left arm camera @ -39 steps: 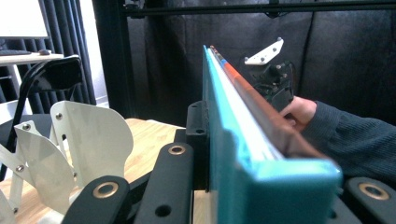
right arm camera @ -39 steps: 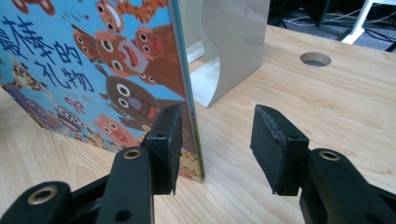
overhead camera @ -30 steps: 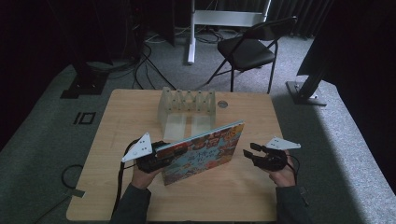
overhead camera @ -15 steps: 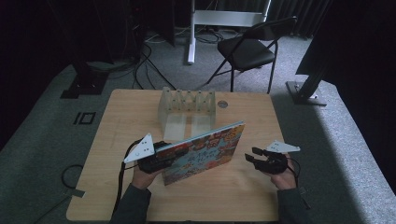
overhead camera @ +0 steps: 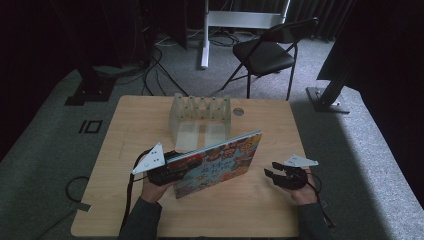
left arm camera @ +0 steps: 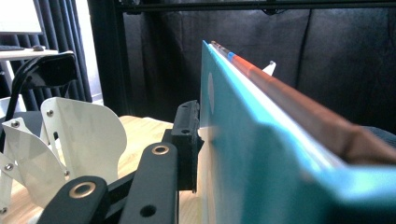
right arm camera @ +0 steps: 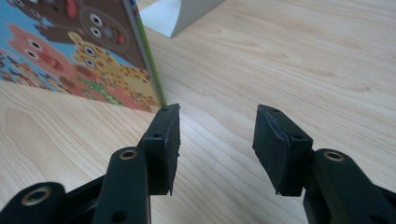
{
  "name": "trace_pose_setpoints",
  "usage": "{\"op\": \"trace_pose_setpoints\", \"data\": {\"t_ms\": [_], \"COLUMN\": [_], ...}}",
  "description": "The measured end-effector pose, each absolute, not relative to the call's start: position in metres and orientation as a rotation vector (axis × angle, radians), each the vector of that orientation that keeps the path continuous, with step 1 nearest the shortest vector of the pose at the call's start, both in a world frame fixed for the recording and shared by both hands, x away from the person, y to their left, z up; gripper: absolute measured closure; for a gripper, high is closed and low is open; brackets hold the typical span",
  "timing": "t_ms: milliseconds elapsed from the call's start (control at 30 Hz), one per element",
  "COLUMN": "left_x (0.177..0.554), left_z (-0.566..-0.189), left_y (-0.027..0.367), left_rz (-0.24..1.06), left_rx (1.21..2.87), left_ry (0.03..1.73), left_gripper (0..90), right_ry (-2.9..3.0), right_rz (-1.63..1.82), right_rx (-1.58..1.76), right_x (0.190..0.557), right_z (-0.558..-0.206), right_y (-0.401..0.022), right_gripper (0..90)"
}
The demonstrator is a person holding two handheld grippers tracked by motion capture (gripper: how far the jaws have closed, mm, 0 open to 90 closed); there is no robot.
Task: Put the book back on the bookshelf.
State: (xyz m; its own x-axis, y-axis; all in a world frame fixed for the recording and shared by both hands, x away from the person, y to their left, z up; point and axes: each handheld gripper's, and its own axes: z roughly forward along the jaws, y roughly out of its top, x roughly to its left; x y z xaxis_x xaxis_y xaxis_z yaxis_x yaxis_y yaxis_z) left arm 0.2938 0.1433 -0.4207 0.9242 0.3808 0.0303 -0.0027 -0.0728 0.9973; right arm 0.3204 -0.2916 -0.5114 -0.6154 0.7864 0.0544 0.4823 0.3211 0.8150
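A picture book [overhead camera: 220, 162] with cartoon animals on its cover stands tilted on its lower edge on the wooden table [overhead camera: 250, 210]. My left gripper [overhead camera: 172, 167] is shut on the book's left end. Its jaws have just been opening a little, with the book still between them. In the left gripper view one black pad [left arm camera: 187, 140] rests against the teal back cover [left arm camera: 261, 154]; the other jaw is hidden behind the book. My right gripper [overhead camera: 272, 175] hangs low over the table to the right of the book, open, with nothing between its jaws [right arm camera: 217, 140]. The book's near corner [right arm camera: 84, 51] lies just left of it.
A clear plastic rack [overhead camera: 200, 117] with upright dividers stands at the back middle of the table, just behind the book; its white dividers [left arm camera: 79, 135] appear beside the left jaw. A small round disc [overhead camera: 238, 112] lies to its right. A black folding chair [overhead camera: 265, 52] stands beyond the table.
My right gripper has sunk a little toward the tabletop. The left hand and the book have stayed in place.
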Motion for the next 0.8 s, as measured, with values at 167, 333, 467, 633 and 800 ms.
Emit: {"op": "trace_pose_setpoints", "data": {"t_ms": [167, 333, 467, 633, 800], "left_x": [0.293, 0.293, 0.292, 0.291, 0.29], "left_z": [-0.421, -0.421, -0.421, -0.42, -0.42], "left_y": [0.142, 0.142, 0.142, 0.141, 0.141], "left_rz": [0.328, 0.334, 0.343, 0.354, 0.363], "left_rx": [1.627, 1.626, 1.634, 1.643, 1.644], "left_ry": [0.286, 0.288, 0.279, 0.275, 0.276], "left_gripper": [76.1, 76.1, 78.2, 79.7, 80.0], "right_ry": [2.244, 2.25, 2.249, 2.248, 2.25], "right_rz": [1.152, 1.129, 1.11, 1.093, 1.056], "right_rx": [1.144, 1.15, 1.152, 1.154, 1.148], "right_x": [0.321, 0.323, 0.324, 0.326, 0.327], "right_z": [-0.518, -0.523, -0.528, -0.531, -0.534], "right_y": [-0.292, -0.292, -0.292, -0.292, -0.29], "right_gripper": [50.9, 50.8, 48.9, 48.4, 46.8]}}
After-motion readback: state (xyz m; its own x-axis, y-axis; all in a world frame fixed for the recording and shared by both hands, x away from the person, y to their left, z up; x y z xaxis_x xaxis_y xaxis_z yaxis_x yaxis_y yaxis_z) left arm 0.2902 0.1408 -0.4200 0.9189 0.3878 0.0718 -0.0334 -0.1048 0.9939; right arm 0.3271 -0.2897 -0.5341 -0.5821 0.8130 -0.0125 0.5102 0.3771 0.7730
